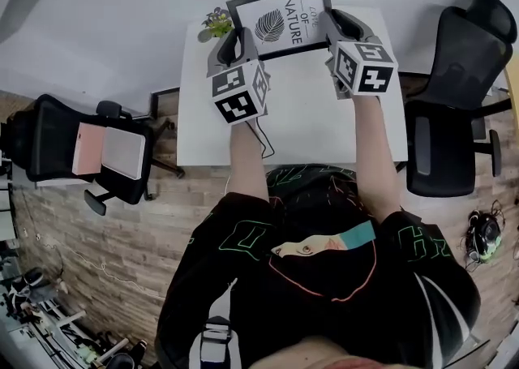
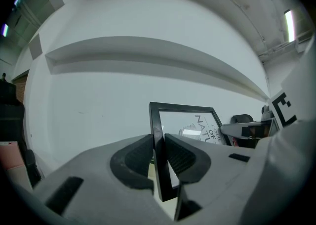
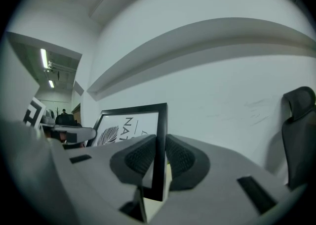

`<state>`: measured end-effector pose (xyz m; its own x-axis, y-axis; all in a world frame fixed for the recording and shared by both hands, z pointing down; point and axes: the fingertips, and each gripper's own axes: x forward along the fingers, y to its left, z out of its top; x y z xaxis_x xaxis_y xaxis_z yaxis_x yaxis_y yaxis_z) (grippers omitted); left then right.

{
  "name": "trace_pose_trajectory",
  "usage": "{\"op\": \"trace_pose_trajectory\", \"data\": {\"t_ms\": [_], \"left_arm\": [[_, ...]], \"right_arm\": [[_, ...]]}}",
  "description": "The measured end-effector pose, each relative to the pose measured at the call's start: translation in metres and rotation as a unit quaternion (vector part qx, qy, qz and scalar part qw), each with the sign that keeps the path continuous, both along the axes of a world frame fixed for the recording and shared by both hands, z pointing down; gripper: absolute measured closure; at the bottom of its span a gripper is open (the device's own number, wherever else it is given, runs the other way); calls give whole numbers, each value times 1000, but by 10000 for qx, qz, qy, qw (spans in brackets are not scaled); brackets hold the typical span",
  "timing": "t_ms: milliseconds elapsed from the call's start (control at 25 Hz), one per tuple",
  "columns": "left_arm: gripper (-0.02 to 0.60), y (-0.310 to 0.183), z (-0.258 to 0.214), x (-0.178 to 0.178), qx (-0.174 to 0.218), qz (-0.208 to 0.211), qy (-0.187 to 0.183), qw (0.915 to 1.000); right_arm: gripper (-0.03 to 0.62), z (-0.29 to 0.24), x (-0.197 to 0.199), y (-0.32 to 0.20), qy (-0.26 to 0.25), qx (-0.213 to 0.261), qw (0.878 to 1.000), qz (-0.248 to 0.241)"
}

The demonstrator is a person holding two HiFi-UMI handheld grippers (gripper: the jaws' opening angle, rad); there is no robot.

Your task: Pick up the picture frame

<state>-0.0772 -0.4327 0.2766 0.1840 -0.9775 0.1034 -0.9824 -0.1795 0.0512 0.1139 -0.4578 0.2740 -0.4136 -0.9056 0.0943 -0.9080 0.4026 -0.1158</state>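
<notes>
The picture frame [image 1: 284, 21] is held from both sides over the far edge of the white desk [image 1: 308, 112], its face tilted up toward the head camera. A black border, a leaf print and the word NATURE can be read on it. The left claw [image 1: 233, 45] is pinched on the frame's left side bar, and the right claw [image 1: 341, 28] on its right side bar.

In the left gripper view, the left claw [image 2: 159, 142] is seen closed on the thin black bar of the frame [image 2: 186, 122], with a ribbed pad pressed against each face of the bar and the glass stretching away to the right. The same is shown from the other side in the right gripper view: the right claw [image 3: 159, 151] is clamped on the frame [image 3: 129, 126], whose printed sheet runs off to the left. Only the pale wall [image 3: 222, 85] is seen behind the frame in both gripper views (from the head view alone it cannot be told whether the lower edge is clear of the desk).

A small potted plant [image 1: 216, 23] stands at the desk's far left corner, just beside the frame's left end. A black office chair [image 1: 69, 148] is placed left of the desk, with flat pink and white items lying on its seat, and a second black chair [image 1: 458, 92] is placed to the right. The floor [image 1: 122, 254] is laid in wood planks.
</notes>
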Motion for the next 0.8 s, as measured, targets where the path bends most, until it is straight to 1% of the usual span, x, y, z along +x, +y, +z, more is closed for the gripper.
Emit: {"op": "trace_pose_trajectory", "data": {"t_ms": [240, 400, 800], "left_arm": [[502, -6, -16, 5, 179, 3, -30, 9998], [502, -10, -22, 6, 238, 16, -80, 9997], [502, -15, -20, 6, 246, 18, -128, 9996]], "right_arm": [[523, -20, 5, -4, 18, 261, 9997, -36], [522, -22, 6, -8, 10, 277, 9996, -57], [522, -20, 7, -14, 0, 264, 9996, -99]]}}
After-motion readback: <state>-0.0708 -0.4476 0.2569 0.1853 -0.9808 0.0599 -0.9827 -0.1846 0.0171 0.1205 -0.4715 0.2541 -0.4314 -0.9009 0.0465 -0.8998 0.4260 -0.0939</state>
